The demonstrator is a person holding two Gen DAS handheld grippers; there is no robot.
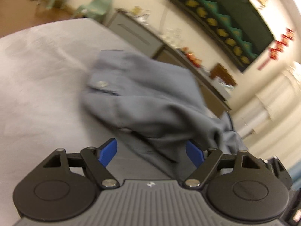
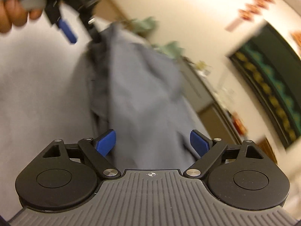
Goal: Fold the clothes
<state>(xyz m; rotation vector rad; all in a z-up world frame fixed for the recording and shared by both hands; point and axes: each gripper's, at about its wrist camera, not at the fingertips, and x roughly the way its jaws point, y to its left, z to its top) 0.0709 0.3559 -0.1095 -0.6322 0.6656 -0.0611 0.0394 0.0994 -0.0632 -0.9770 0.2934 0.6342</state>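
Observation:
A grey-blue buttoned garment (image 1: 150, 98) lies bunched on a white sheet-covered surface (image 1: 37, 79). My left gripper (image 1: 151, 152) is open, its blue pads (image 1: 109, 150) wide apart, and a fold of the cloth runs between them. In the right wrist view the same garment (image 2: 143, 94) stretches away between the spread blue pads (image 2: 106, 143) of my open right gripper (image 2: 152, 143). At the top left a hand (image 2: 11, 9) holds the left gripper (image 2: 82, 32) at the garment's far end. Both views are motion-blurred.
The white surface (image 2: 37, 86) extends to the left of the garment. A long grey cabinet (image 1: 135, 32) with small items on top runs along the cream wall behind. A dark green framed hanging (image 1: 225, 18) and red decorations (image 1: 282, 43) are on the wall.

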